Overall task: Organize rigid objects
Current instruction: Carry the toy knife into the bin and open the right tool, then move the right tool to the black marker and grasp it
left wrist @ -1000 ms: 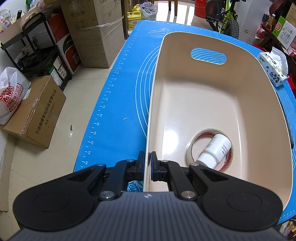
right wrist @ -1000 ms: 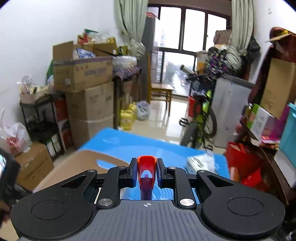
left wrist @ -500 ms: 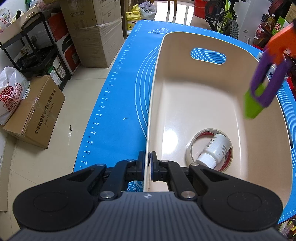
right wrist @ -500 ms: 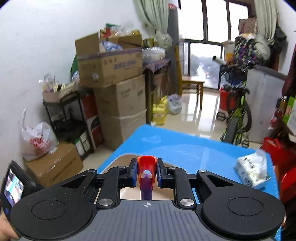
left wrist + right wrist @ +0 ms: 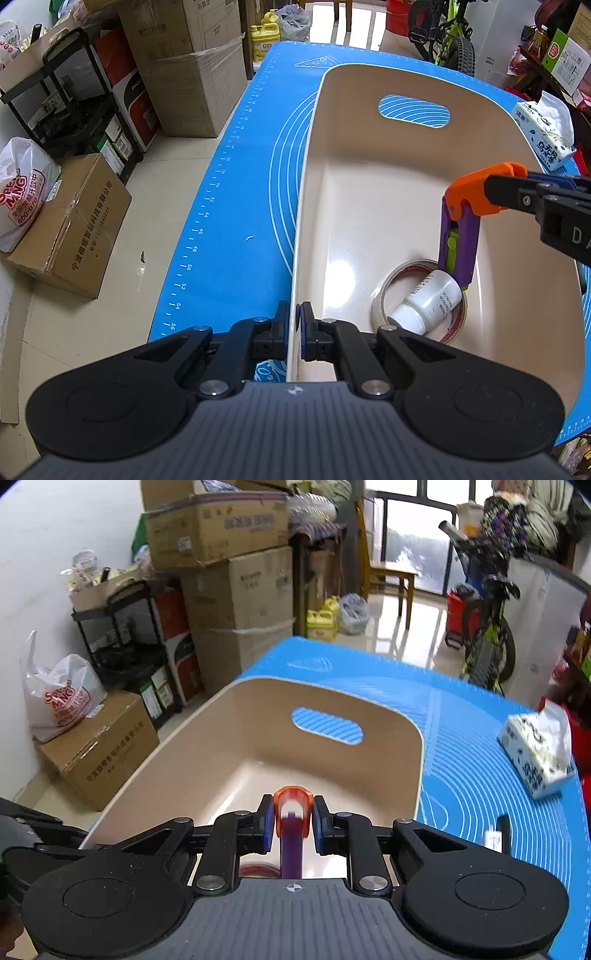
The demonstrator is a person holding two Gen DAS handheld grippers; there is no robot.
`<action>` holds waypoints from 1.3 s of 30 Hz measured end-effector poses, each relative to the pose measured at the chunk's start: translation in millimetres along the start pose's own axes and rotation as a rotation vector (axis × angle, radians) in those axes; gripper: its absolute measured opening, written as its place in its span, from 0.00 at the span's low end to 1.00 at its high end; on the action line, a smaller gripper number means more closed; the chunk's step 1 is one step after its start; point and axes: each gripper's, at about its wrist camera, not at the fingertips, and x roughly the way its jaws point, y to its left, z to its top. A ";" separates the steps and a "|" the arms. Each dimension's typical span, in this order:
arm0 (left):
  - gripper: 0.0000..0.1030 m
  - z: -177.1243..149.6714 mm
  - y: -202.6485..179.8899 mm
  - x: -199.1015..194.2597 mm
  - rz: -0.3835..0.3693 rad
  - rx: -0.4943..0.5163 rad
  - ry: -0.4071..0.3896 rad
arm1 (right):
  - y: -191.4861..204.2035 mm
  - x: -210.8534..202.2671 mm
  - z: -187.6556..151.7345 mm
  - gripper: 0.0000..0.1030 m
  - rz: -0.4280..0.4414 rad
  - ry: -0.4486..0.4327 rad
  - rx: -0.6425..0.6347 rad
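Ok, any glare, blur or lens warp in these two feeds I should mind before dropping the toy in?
Left wrist view: sharp; a soft light reflection on the beige bin floor beside the tape roll; fisheye bends the blue mat edge. Right wrist view: the bicycle and window side is smeared, the window blown out; the orange-and-purple toy reads fairly clearly.

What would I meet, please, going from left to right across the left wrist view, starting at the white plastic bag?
White plastic bag → cardboard box → blue mat → beige bin → orange and purple toy → tissue pack.
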 end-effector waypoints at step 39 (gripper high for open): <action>0.07 -0.1 1.6 -1.0 0.000 -0.002 -0.003 | -116.8 -8.8 -104.6 0.81 -0.185 0.169 0.216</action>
